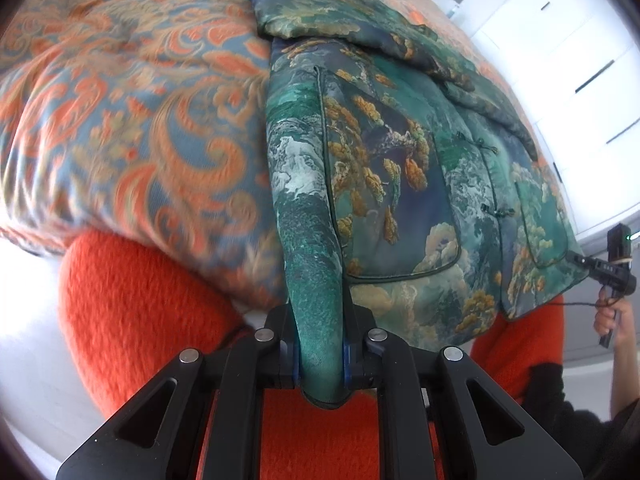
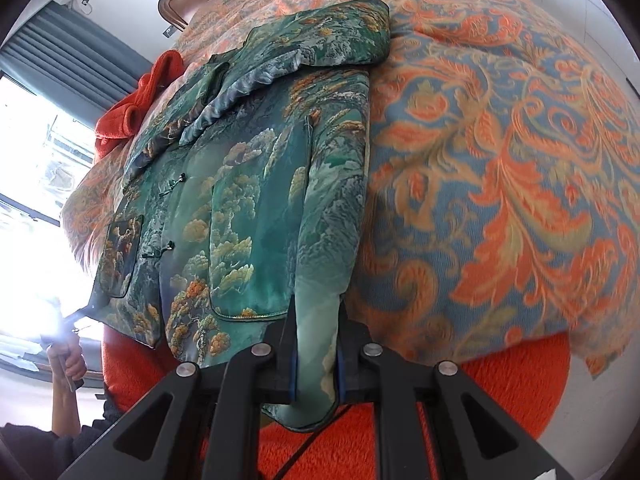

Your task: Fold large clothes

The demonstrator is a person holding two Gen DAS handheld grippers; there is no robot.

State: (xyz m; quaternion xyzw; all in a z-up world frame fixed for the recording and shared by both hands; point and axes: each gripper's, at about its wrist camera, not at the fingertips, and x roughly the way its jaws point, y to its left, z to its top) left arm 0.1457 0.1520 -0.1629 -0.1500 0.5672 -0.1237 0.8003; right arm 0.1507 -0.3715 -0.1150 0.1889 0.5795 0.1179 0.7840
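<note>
Jacket first: your green padded jacket with the gold tree and cloud print is lying front side up on the bed, on top of the orange and blue patterned quilt, with its bottom hem hanging toward you over the quilt's near edge. Its knot buttons are running down the middle, a patch pocket is sitting on each side of them, and one sleeve is lying folded across the chest near the collar.

Your left gripper is clamping one bottom corner of the jacket, the cloth bunched into a roll between its blue-padded fingers. Your right gripper is clamping the opposite bottom corner in the same way, fingers closed on the fabric. In the left view you are seeing your right hand on its handle just past the jacket's far hem corner.

Below the jacket's hem, an orange knitted blanket is showing beneath the quilt. Beyond the jacket's collar side, a bunched orange cloth is lying on the quilt, with a wooden headboard farther back.
</note>
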